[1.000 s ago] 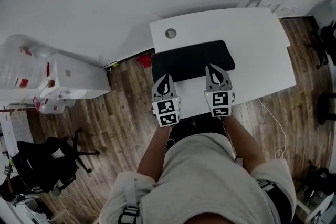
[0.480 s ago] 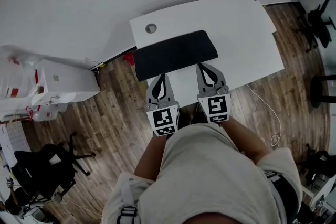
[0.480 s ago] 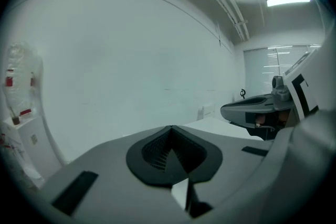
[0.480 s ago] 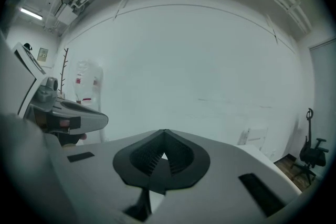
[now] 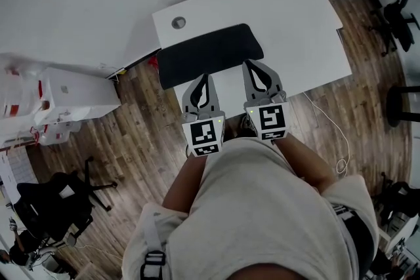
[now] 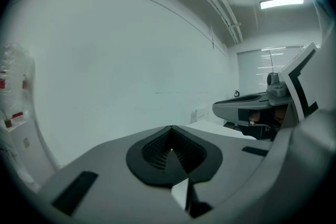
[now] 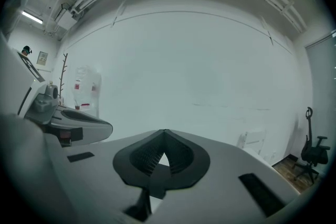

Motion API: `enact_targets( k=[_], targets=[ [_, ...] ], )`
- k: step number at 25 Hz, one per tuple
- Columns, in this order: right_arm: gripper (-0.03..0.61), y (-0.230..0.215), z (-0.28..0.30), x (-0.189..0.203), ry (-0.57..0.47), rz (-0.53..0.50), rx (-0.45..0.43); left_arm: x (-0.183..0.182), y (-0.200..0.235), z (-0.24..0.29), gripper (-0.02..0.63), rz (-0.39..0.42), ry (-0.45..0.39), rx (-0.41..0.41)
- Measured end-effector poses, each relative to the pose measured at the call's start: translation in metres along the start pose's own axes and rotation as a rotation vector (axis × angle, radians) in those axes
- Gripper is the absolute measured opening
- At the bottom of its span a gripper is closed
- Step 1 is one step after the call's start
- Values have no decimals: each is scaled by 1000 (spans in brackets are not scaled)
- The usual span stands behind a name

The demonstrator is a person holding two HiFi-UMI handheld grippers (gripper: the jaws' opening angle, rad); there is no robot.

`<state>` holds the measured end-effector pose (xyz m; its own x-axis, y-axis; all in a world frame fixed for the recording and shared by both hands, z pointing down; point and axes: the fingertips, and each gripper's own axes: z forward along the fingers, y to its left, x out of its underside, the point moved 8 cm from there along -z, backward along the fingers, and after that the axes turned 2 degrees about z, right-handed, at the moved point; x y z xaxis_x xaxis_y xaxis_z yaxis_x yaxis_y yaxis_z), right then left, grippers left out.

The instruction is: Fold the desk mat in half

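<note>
Overhead, from the head view, we are looking down on a smooth white desk [image 5: 308,29] with rounded corners and a round grommet hole [image 5: 178,23]. The desk mat [image 5: 210,54], a matte black rectangle with soft corners, is lying flat along the desk's near-left part. We are holding the left gripper [image 5: 205,77] and right gripper [image 5: 252,65] with their grey tips lining up with the mat's near edge. A wood-plank floor [image 5: 141,141], a white cabinet [image 5: 75,98] and a black office chair [image 5: 49,203] are surrounding us.

In the left gripper view, the ribbed black pads [image 6: 157,152] are pressing together on nothing, facing a plain white wall [image 6: 115,60].

In the right gripper view, the jaws are likewise meeting empty, with another chair [image 7: 314,153] standing far right.
</note>
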<state>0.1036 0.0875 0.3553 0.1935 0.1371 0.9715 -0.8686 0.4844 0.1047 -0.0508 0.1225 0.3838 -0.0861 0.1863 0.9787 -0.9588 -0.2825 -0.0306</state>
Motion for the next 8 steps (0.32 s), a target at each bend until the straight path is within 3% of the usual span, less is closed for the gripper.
enact_targets(
  k=[8],
  targets=[
    [38, -6, -1, 1, -2, 14, 5, -5, -10, 3, 12, 1, -7, 17]
  ],
)
